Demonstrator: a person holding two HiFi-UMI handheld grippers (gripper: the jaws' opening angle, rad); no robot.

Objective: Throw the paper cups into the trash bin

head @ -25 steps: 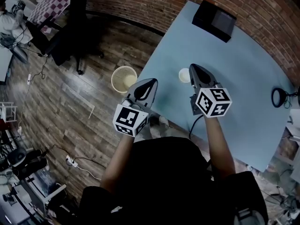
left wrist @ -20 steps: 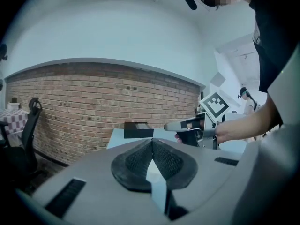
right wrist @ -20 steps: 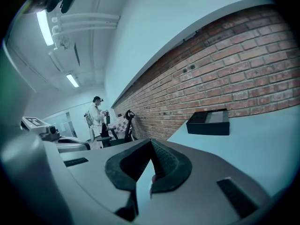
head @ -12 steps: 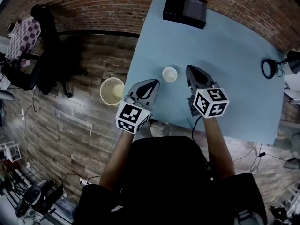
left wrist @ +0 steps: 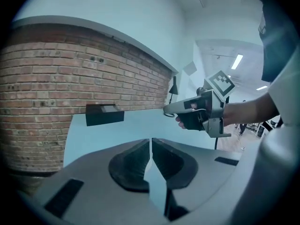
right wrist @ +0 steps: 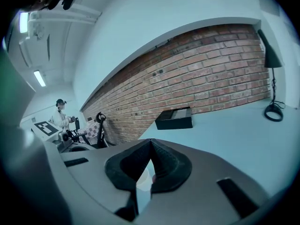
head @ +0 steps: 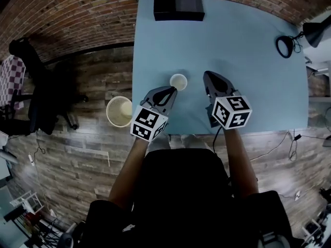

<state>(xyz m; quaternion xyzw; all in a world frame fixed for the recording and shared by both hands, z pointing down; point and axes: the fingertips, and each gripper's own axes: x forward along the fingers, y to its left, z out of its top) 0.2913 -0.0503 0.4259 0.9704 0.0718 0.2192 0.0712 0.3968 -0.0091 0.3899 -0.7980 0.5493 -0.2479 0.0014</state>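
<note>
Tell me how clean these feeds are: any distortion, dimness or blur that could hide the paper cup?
Head view: dim, strong fisheye bowing the brick wall, yet the paper cup is sharp on the table. Left gripper view: dark round vignette, close left fingers soft, no cup visible. Right gripper view: same vignette; a pale shape behind the right fingers is too blurred to name.

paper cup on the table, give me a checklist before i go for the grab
1. Paper cup upright on the table, mouth up: ok.
2. Cup free of both grippers: cannot tell; the left gripper tip sits right beside it.
3. Left gripper fingers open for a grasp: not ok, shut, nothing between them.
4. Right gripper fingers open: not ok, shut and empty.
5. Trash bin standing on the floor left of the table, mouth up: ok.
</note>
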